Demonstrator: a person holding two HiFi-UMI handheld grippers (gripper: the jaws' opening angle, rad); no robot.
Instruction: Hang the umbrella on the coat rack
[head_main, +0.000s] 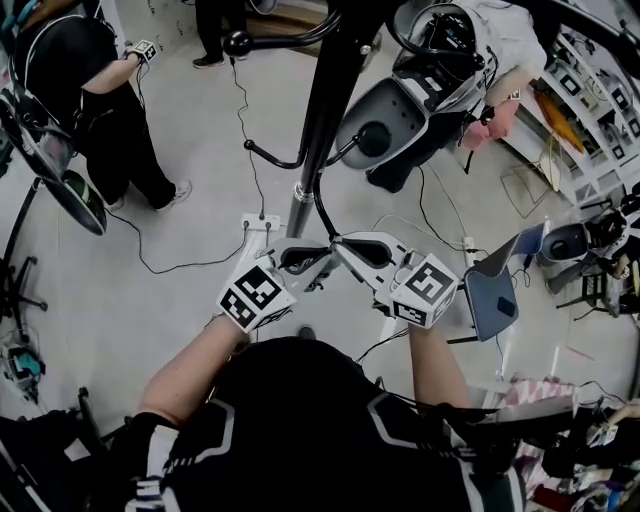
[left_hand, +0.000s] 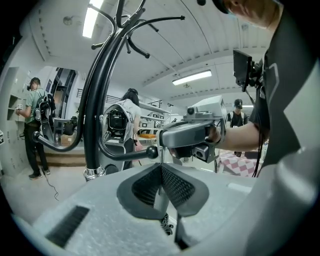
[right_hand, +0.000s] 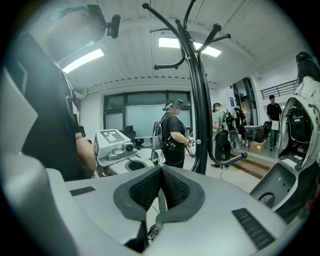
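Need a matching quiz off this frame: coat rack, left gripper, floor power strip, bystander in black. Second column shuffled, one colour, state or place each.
Things:
1. coat rack
2. left gripper
3. power strip
4. bystander

Descriptions:
A. white, lying on the floor by the base of the pole, cables plugged in
B. standing at the head view's upper left
C. black, upright, with curved hooks
D. jaws together, nothing between them

Pairs: 1-C, 2-D, 3-A, 4-B
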